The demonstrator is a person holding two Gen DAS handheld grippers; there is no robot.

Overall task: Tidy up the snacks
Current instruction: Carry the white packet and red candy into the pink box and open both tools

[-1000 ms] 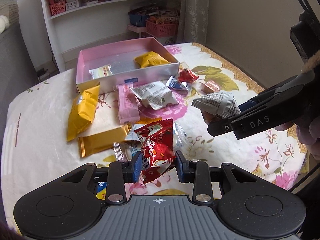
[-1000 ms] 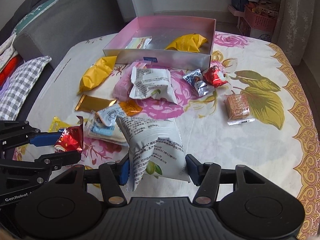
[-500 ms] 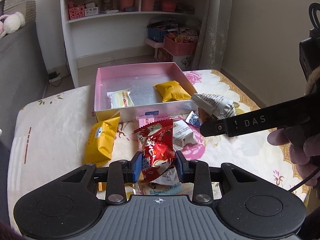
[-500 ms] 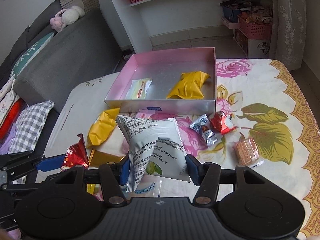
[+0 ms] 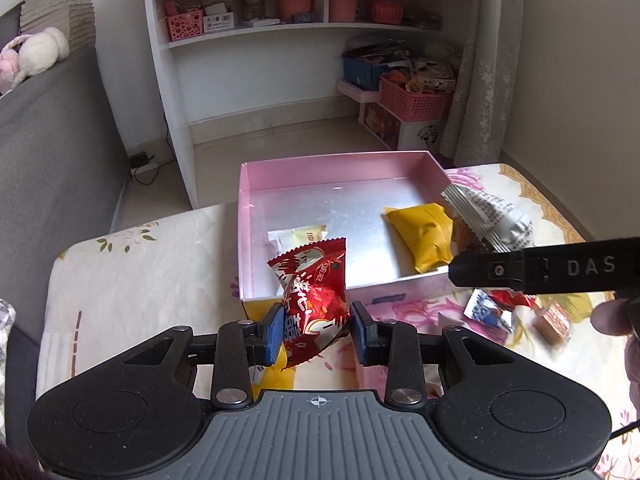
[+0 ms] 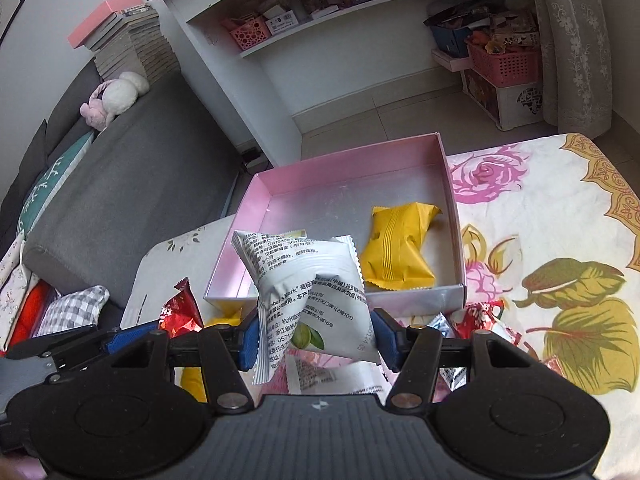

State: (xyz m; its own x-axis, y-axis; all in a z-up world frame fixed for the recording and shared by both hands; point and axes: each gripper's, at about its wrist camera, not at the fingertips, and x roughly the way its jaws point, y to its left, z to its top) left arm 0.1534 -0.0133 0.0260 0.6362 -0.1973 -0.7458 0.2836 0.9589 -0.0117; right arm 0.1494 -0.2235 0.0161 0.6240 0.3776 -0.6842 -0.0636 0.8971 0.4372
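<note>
Left wrist view: the left tool (image 5: 316, 330) is clenched on a red packet (image 5: 312, 300), blue pads pressing its sides, held above the near wall of the pink box (image 5: 340, 168). The box sits on the worktop (image 5: 132, 280), which wears a floral cloth. Inside it lie a yellow packet (image 5: 424, 236) toward the right and a small pale packet (image 5: 298, 238) near the middle, partly behind the red one. The right tool (image 5: 464, 270) reaches in from the right, grasping a white packet (image 5: 492, 216) over the box's right wall. Loose snacks (image 5: 488, 312) lie on the cloth just right of the box.

Right wrist view: the right tool (image 6: 316, 340) grips the white packet (image 6: 308, 292) by its sides, raised over the box's (image 6: 348, 160) near wall. The yellow packet (image 6: 396, 248) rests in the box's right half. At lower left the left tool (image 6: 132, 338) shows with the red packet (image 6: 180, 312) in its pads. More snacks (image 6: 476, 320) lie on the cloth under and right of the tool.
</note>
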